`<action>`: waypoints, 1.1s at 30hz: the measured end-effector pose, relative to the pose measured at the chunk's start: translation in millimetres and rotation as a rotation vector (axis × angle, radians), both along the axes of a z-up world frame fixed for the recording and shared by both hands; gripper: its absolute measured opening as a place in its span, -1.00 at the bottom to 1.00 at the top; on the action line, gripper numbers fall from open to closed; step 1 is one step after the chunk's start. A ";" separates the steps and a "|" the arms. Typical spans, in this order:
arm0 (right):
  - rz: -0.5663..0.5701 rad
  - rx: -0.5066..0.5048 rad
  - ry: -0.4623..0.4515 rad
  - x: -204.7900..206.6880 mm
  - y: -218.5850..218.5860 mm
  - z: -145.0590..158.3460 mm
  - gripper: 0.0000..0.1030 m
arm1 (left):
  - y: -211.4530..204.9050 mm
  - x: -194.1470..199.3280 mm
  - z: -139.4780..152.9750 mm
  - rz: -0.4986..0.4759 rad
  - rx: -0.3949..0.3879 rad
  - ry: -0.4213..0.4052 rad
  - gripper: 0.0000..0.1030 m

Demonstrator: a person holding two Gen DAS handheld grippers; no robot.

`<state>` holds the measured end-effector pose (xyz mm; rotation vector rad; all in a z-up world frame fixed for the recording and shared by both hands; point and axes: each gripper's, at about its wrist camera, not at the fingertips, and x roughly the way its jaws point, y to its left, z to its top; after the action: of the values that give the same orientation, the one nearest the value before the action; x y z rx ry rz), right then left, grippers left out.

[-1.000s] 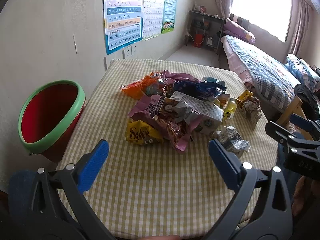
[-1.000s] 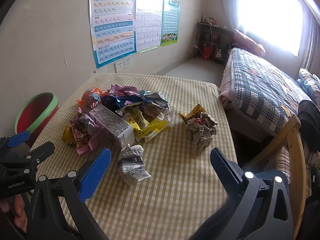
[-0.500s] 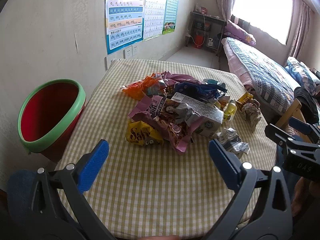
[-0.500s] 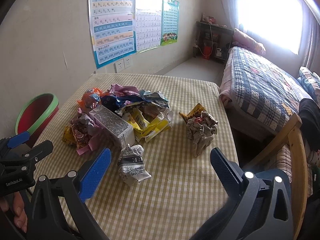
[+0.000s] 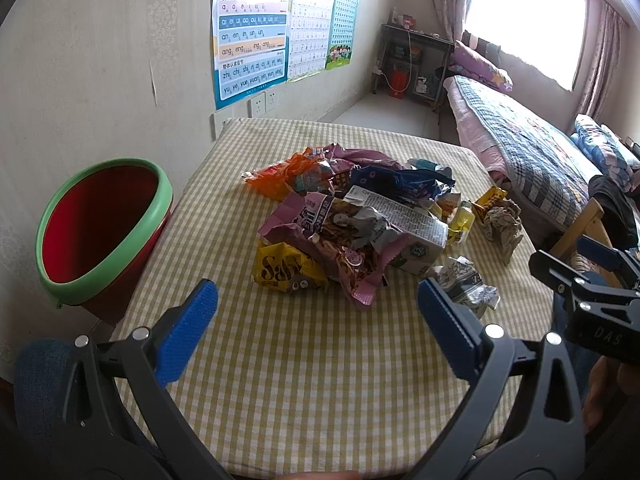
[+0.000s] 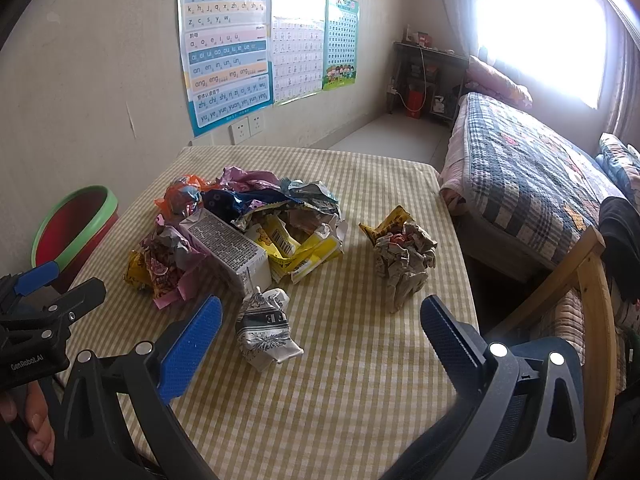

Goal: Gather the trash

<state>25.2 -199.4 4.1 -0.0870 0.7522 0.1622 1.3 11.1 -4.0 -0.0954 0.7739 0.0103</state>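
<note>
Clearly nothing is collected yet: the heap of crinkled foil snack wrappers (image 5: 344, 216) lies mid-table on the yellow checked tablecloth (image 5: 320, 380), with the red plastic bin with a green rim (image 5: 100, 232) just off its left edge. The left gripper (image 5: 318, 310) and right gripper (image 6: 320, 324) both gape empty. Slippery foil may slide out of a shallow pinch, or drag neighbouring scraps off the table.

Both wrist cameras look forward from the counter's (image 5: 320, 380) near edge toward the trash pile (image 5: 352, 224); left view sits nearer the bin (image 5: 104, 232); both share the pile.
</note>
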 end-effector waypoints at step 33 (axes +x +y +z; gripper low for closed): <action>0.001 0.005 0.010 1.1 -0.6 -1.7 0.87 | 0.8 -0.1 0.1 0.001 -0.002 0.001 0.90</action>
<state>26.3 -200.0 2.4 -0.0816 0.7620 0.1652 1.1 11.9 -4.0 -0.0975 0.7749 0.0107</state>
